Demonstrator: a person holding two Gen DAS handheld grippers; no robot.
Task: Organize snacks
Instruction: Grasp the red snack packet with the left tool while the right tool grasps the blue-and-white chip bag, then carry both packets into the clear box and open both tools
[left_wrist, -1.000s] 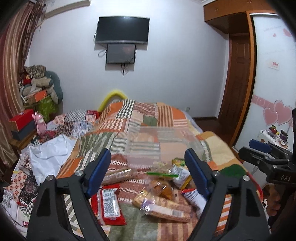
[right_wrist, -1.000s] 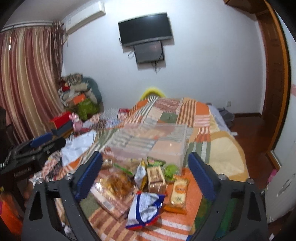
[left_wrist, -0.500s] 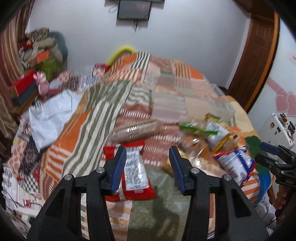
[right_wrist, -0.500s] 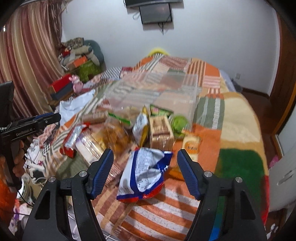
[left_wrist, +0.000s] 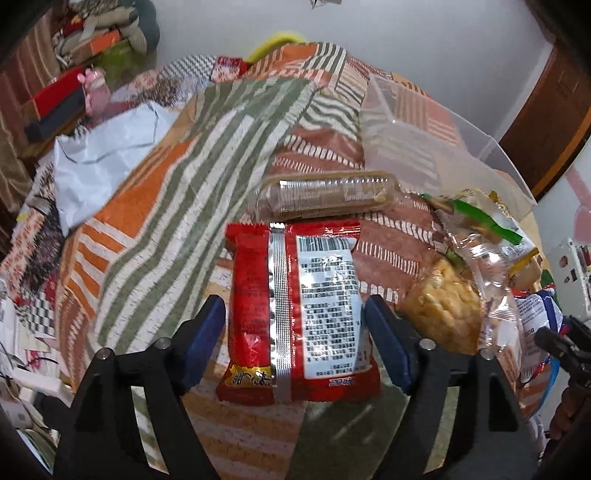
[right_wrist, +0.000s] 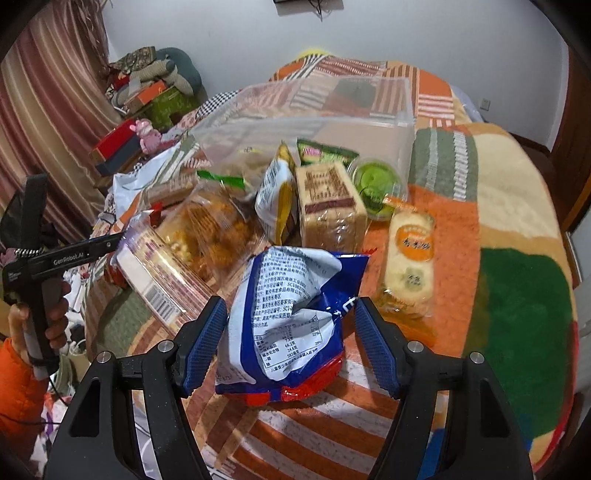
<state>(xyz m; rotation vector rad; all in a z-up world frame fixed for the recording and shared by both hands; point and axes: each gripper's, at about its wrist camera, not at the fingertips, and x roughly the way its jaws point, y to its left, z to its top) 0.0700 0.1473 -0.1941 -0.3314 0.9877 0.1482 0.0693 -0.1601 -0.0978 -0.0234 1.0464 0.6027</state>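
A red snack packet (left_wrist: 295, 314) lies back-up on the striped quilt, between the blue pads of my left gripper (left_wrist: 294, 302). Its jaws are opening and neither pad presses the packet. In the right wrist view a crumpled blue and white snack bag (right_wrist: 291, 317) sits between the pads of my right gripper (right_wrist: 290, 301), which is open around it without squeezing. Behind the snack pile stands a clear plastic bin (left_wrist: 424, 147) (right_wrist: 314, 110).
More snacks crowd the quilt: a biscuit roll (left_wrist: 325, 192), a bag of fried puffs (left_wrist: 443, 306) (right_wrist: 214, 229), a bread pack (right_wrist: 328, 206), a green cup (right_wrist: 376, 184), rice crackers (right_wrist: 406, 258). A hand with an orange sleeve (right_wrist: 22, 387) holds the left tool at the bed's edge.
Both grippers have dropped and tipped down towards the bed. The left jaws narrowed, then widened around the red packet. The right jaws narrowed and now straddle the blue bag.
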